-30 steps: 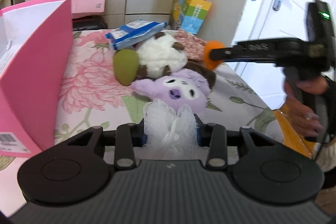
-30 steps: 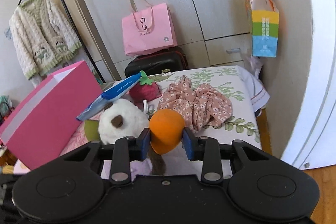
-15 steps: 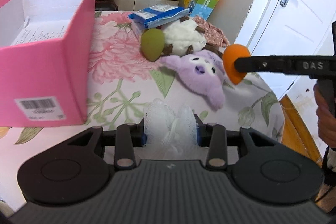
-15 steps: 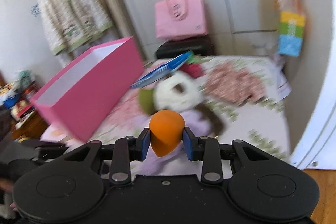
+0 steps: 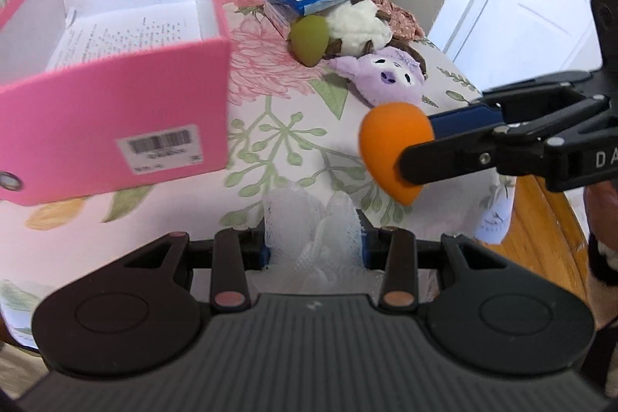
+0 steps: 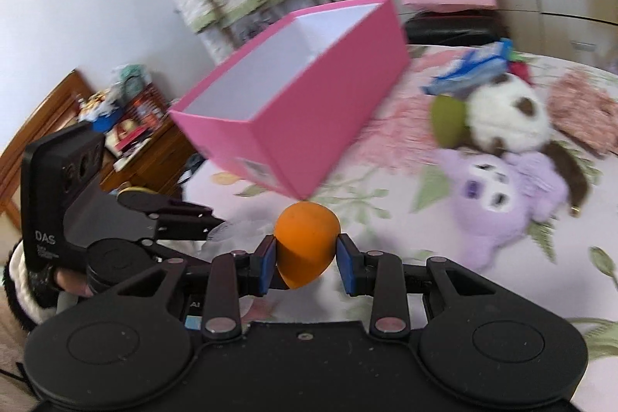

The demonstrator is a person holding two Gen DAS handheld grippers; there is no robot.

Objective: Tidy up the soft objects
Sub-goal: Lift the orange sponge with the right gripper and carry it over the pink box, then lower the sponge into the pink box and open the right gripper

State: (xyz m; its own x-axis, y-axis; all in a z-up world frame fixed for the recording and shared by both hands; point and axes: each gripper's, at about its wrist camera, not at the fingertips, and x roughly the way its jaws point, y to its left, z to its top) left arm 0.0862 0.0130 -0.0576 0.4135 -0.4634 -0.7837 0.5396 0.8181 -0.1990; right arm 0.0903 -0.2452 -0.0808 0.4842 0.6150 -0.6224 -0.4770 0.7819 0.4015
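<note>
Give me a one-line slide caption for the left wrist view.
Left gripper holding a white mesh puff, right gripper holding an orange sponge, near the open pink box.

A white mesh bath puff (image 5: 313,230) is clamped between the blue pads of the left hand-held gripper (image 5: 313,238). An orange teardrop-shaped sponge (image 5: 386,149) is gripped by the right hand-held gripper (image 5: 415,151), seen at the right. An open pink cardboard box (image 5: 127,118) with printed paper inside is seen on the floral bedsheet (image 5: 278,126). Farther back, an olive-green sponge (image 5: 308,39), a white fluffy plush (image 5: 357,22) and a purple plush toy (image 5: 386,80) are clustered together.
</note>
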